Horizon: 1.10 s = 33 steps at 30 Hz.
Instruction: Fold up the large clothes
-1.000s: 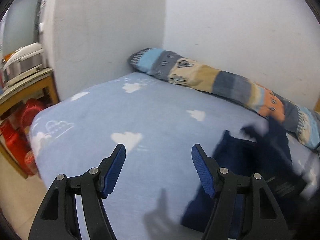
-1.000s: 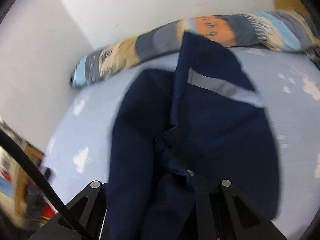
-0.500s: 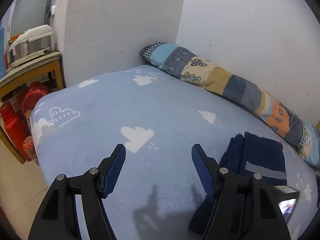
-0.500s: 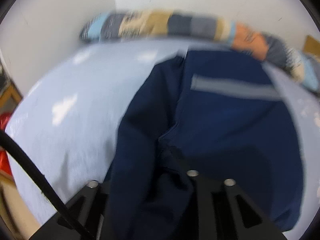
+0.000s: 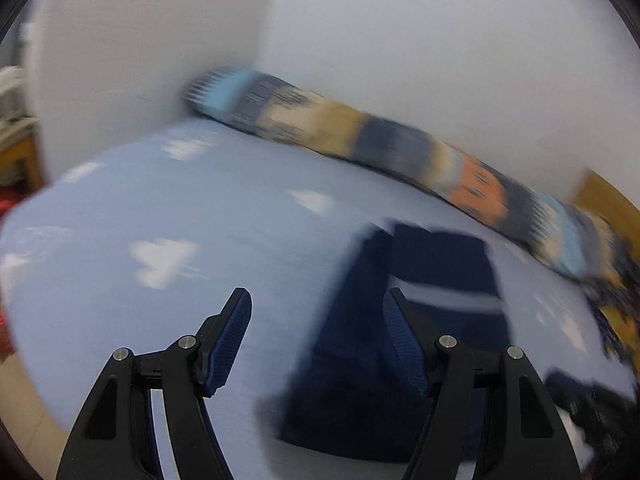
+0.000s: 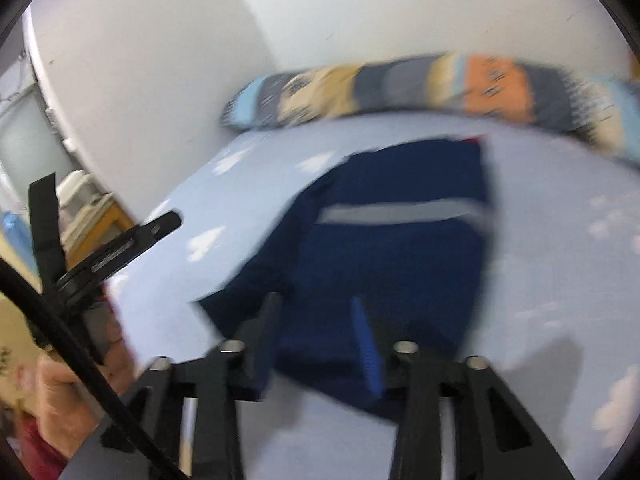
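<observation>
A navy garment [image 5: 424, 320] with a grey stripe lies folded flat on the light blue cloud-print bed [image 5: 200, 240]. In the left wrist view my left gripper [image 5: 318, 310] is open and empty, above the bed just left of the garment. In the right wrist view the garment [image 6: 392, 248] lies ahead of my right gripper [image 6: 316, 316], which is open and empty over the garment's near edge. Both views are blurred by motion.
A long patchwork bolster [image 5: 400, 152] lies along the white back wall [image 5: 440, 40]. A wooden shelf with clutter [image 6: 88, 216] stands left of the bed. The person's left hand and gripper body [image 6: 100, 264] show at the left of the right wrist view.
My right gripper has let go of the garment and opened; the garment now lies flat on the bed. My left gripper stayed open and swung right toward the garment.
</observation>
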### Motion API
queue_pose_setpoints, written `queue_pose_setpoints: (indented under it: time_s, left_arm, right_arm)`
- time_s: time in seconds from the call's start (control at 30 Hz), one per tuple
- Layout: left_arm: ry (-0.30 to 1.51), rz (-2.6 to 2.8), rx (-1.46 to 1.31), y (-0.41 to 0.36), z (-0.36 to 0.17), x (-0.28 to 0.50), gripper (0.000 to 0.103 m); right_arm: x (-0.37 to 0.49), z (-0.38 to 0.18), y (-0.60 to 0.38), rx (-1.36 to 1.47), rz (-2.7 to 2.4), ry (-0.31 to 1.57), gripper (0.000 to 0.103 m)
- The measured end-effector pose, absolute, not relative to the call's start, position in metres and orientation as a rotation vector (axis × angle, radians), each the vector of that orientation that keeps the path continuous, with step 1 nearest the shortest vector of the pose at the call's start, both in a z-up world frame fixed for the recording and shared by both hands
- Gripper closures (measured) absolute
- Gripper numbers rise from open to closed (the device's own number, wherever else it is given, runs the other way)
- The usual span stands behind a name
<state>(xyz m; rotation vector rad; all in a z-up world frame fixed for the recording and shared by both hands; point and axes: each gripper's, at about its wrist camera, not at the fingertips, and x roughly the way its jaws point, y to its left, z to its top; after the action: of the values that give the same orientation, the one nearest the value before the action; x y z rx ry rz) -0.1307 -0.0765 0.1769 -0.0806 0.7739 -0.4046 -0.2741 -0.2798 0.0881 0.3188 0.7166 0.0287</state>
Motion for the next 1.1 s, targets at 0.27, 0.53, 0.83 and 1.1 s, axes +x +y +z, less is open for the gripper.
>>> queue_pose_setpoints:
  time_s: [0.27, 0.53, 0.83, 1.1]
  left_arm:
    - [0.998, -0.366, 0.136, -0.126, 0.108, -0.120, 0.035]
    - [1.039, -0.325, 0.087, -0.114, 0.100, -0.113, 0.032]
    - [0.836, -0.459, 0.004, -0.146, 0.142, -0.108, 0.032]
    - [1.062, -0.361, -0.033, -0.152, 0.079, -0.055, 0.032]
  right_arm:
    - [-0.264, 0.036, -0.305, 0.324, 0.085, 0.799, 0.094]
    - [-0.242, -0.005, -0.279, 0.186, 0.013, 0.982, 0.094]
    - [-0.182, 0.081, -0.347, 0.382, 0.002, 0.797, 0.089]
    - [-0.066, 0.068, -0.400, 0.454, -0.143, 0.813, 0.089]
